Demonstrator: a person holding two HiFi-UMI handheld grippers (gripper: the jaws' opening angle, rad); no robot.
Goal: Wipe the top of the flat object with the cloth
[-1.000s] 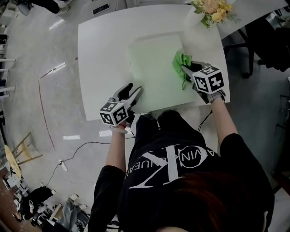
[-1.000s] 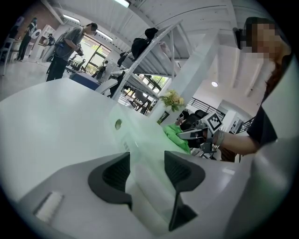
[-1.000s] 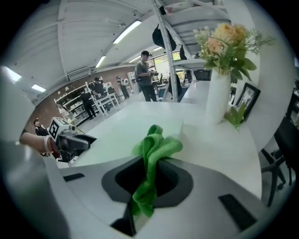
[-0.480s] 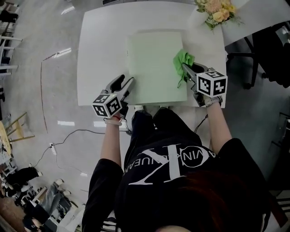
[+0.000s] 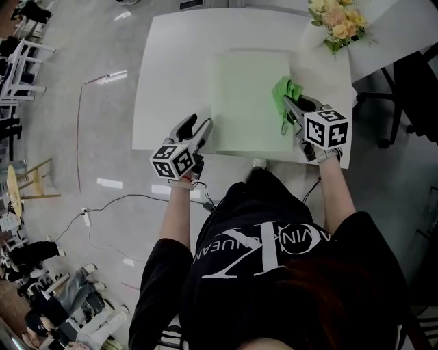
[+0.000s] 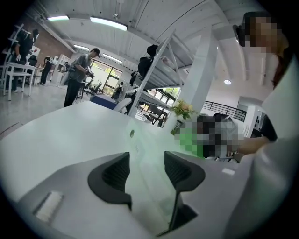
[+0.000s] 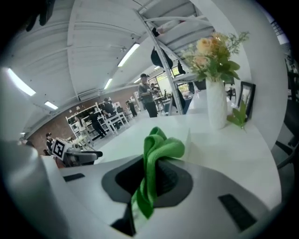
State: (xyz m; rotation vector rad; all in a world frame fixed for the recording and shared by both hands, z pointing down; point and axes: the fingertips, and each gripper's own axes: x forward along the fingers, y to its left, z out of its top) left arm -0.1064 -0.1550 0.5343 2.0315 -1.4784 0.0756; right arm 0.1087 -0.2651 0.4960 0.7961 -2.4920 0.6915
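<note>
Nearest, the left gripper is held with jaws apart and empty at the near left corner of the mat. Across from it, the right gripper clamps a green cloth at the mat's right edge. Farther back, flowers stand at the far right corner of the table.

Brightness: bright, even indoor light throughout.
Source: ceiling strip lights overhead.
Glare: pale streaks on the glossy floor, far left; tabletop almost washed out.
Shadows: faint, soft-edged.
Distortion: both gripper views bulge, corners black.
Focus: cloth sharp, far room softer.
</note>
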